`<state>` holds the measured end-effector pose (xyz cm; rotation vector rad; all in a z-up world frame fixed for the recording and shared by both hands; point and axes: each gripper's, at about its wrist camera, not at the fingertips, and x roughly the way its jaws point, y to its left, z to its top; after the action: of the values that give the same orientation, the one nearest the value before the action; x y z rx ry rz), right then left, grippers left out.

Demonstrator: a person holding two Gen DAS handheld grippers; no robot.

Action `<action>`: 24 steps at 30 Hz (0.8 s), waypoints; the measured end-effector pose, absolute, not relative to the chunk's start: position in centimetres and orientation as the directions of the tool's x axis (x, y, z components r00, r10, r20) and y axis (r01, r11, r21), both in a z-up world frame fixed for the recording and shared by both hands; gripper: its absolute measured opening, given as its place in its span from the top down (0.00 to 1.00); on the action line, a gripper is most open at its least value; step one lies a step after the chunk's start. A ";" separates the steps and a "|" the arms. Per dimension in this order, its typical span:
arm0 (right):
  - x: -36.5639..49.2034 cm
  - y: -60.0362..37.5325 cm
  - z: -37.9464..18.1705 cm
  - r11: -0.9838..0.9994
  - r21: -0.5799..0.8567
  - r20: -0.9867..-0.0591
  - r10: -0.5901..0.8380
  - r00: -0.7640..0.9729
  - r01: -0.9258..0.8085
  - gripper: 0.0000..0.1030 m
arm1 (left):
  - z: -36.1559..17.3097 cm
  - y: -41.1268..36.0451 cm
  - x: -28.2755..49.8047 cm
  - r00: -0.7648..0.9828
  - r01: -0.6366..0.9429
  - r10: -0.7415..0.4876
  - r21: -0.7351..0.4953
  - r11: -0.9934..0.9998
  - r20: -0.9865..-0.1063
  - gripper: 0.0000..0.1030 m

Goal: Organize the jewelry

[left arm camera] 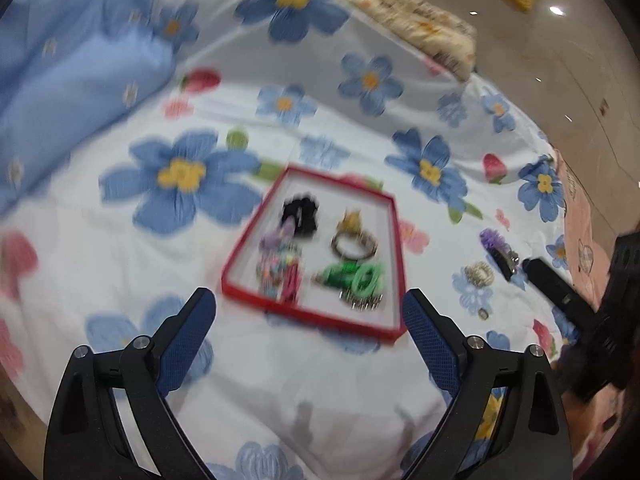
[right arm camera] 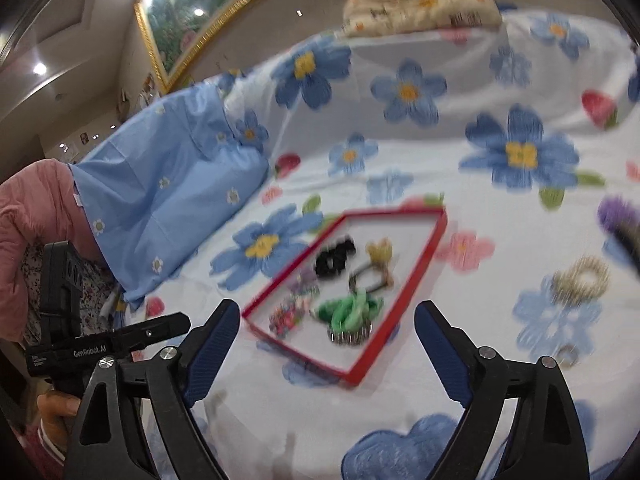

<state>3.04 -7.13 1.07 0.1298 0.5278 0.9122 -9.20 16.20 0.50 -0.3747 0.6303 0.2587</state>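
A red-rimmed tray point(left arm camera: 236, 284) point(right arm camera: 424, 256) lies on the flowered bedsheet. It holds a black scrunchie point(left arm camera: 300, 212) point(right arm camera: 334, 258), a yellow piece with a bangle point(left arm camera: 354, 240) point(right arm camera: 376, 264), green pieces point(left arm camera: 356, 278) point(right arm camera: 348, 308), colourful beads point(left arm camera: 278, 268) point(right arm camera: 290, 312) and a silver bracelet point(left arm camera: 362, 300) point(right arm camera: 348, 336). On the sheet to its right lie a purple hair clip point(left arm camera: 498, 244) point(right arm camera: 620, 212), a pearl bracelet point(left arm camera: 479, 273) point(right arm camera: 580, 280) and a small ring point(left arm camera: 483, 313) point(right arm camera: 567, 356). My left gripper point(left arm camera: 310, 308) is open and empty in front of the tray. My right gripper point(right arm camera: 326, 320) is open and empty.
A blue pillow point(left arm camera: 68, 80) point(right arm camera: 168, 200) lies at the left. A folded patterned quilt point(left arm camera: 416, 24) point(right arm camera: 420, 4) sits at the bed's far end. The other gripper shows at the right edge of the left wrist view point(left arm camera: 560, 296) and at the left of the right wrist view point(right arm camera: 120, 340).
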 end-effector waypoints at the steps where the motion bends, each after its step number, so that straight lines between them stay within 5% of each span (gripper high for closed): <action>1: 2.8 -7.4 2.3 0.624 0.302 -0.363 0.774 0.519 -0.721 0.00 | 1.2 15.8 -9.1 0.783 -0.343 0.140 -0.233 0.910 -0.606 0.00; 8: 1.2 -6.5 3.5 0.677 0.120 -0.353 0.713 0.606 -0.726 0.00 | -0.2 15.0 -8.8 0.761 -0.410 0.262 -0.125 0.904 -0.593 0.00; 24: -0.2 -6.5 -5.2 0.730 0.133 -0.424 0.654 0.627 -0.671 0.00 | -4.9 13.2 -10.6 0.723 -0.464 0.341 -0.055 0.884 -0.601 0.00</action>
<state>-0.18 -6.47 -5.22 -0.0392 0.4701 0.7594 -10.63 13.23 -4.93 -0.2082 0.6194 0.4481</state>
